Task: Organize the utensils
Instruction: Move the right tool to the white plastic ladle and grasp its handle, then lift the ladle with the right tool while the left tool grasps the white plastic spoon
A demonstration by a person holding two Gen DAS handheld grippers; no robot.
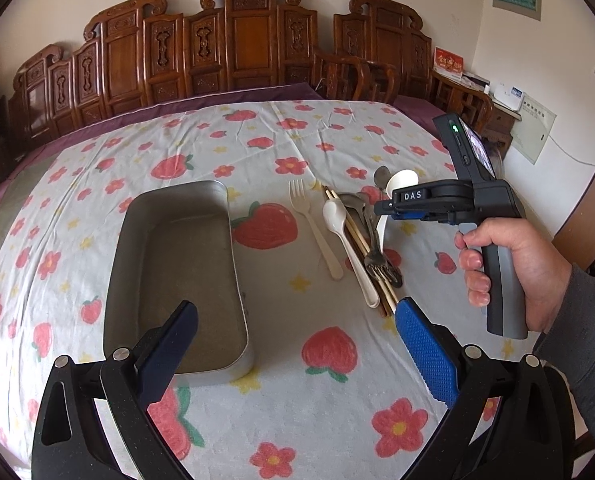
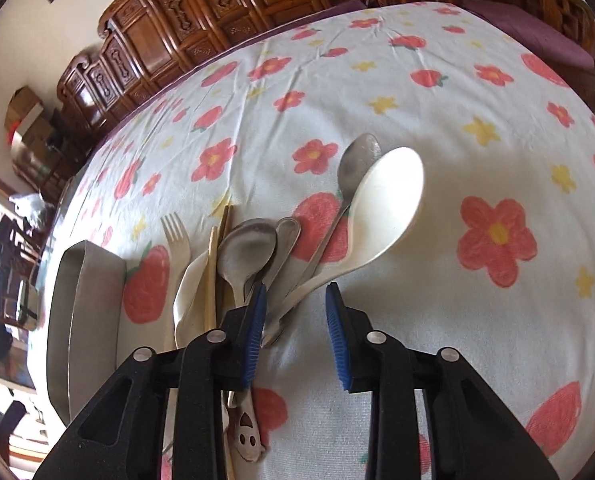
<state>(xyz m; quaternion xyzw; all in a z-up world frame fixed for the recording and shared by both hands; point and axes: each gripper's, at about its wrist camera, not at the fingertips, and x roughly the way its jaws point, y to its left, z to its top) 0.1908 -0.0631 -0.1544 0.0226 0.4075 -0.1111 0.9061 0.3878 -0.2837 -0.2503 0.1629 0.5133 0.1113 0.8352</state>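
Observation:
An empty metal tray (image 1: pixel 177 260) lies left of a pile of utensils. In the pile are a white fork (image 1: pixel 317 232), a small white spoon (image 1: pixel 345 240), wooden chopsticks (image 2: pixel 211 272), metal spoons (image 2: pixel 249 248) and a large white spoon (image 2: pixel 385 200). My right gripper (image 2: pixel 296 287) is down over the pile's near end. The large white spoon's handle runs between its blue pads (image 2: pixel 337 332), with a gap still showing on both sides. My left gripper (image 1: pixel 297 306) hangs wide open over the cloth, one finger above the tray's near corner, with nothing in it.
A strawberry and flower tablecloth (image 1: pixel 297 140) covers the round table. Carved wooden chairs (image 1: pixel 249 40) line the far edge. A hand (image 1: pixel 509 264) holds the right gripper's handle at the right. The tray (image 2: pixel 85 300) is at the far left in the right wrist view.

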